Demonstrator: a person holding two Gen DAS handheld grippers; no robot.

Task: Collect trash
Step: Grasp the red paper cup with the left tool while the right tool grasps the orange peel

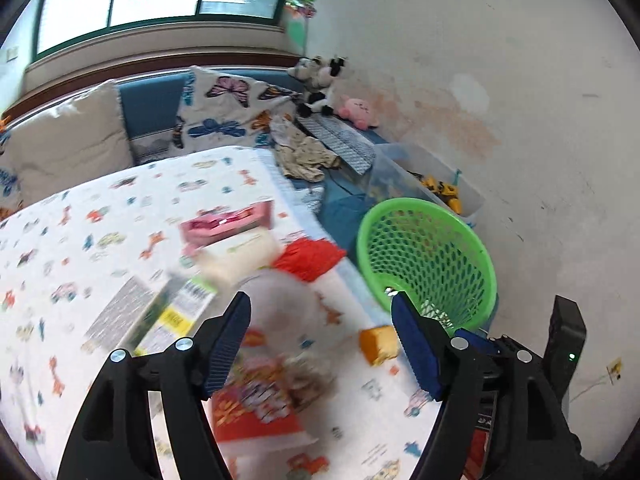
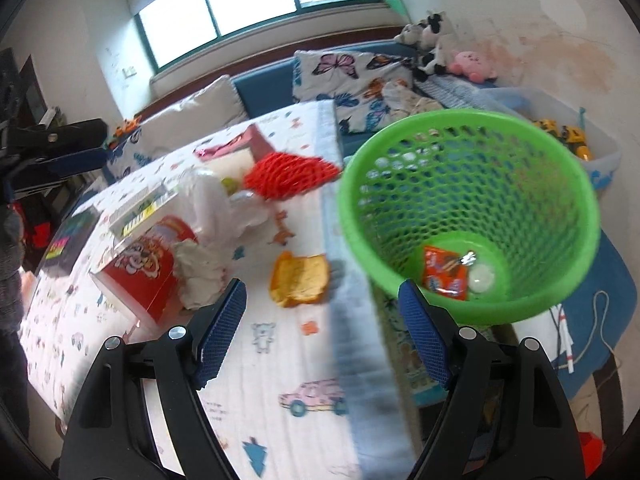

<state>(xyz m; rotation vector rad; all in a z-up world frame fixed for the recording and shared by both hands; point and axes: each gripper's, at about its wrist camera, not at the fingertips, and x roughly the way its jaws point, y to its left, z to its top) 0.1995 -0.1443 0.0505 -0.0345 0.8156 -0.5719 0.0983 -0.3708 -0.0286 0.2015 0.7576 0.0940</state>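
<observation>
A green mesh basket (image 2: 552,184) stands beside the bed's right edge, also in the left wrist view (image 1: 472,240). It holds an orange snack wrapper (image 2: 444,272) and a small white lid (image 2: 482,278). On the bed lie a yellow sponge-like piece (image 2: 300,280) (image 1: 378,344), crumpled white tissue (image 2: 202,276), a red mesh net (image 2: 292,176) (image 1: 308,258) and a red carton (image 2: 148,268) (image 1: 256,404). My left gripper (image 1: 320,316) is open and empty above the carton. My right gripper (image 2: 322,304) is open and empty above the bed edge, near the yellow piece.
A pink box (image 1: 228,224), a white packet (image 1: 240,254) and a flat printed box (image 1: 160,316) lie further back on the bed. Pillows (image 1: 64,144), plush toys (image 1: 320,84) and a clear bin of toy trucks (image 1: 440,192) sit along the wall.
</observation>
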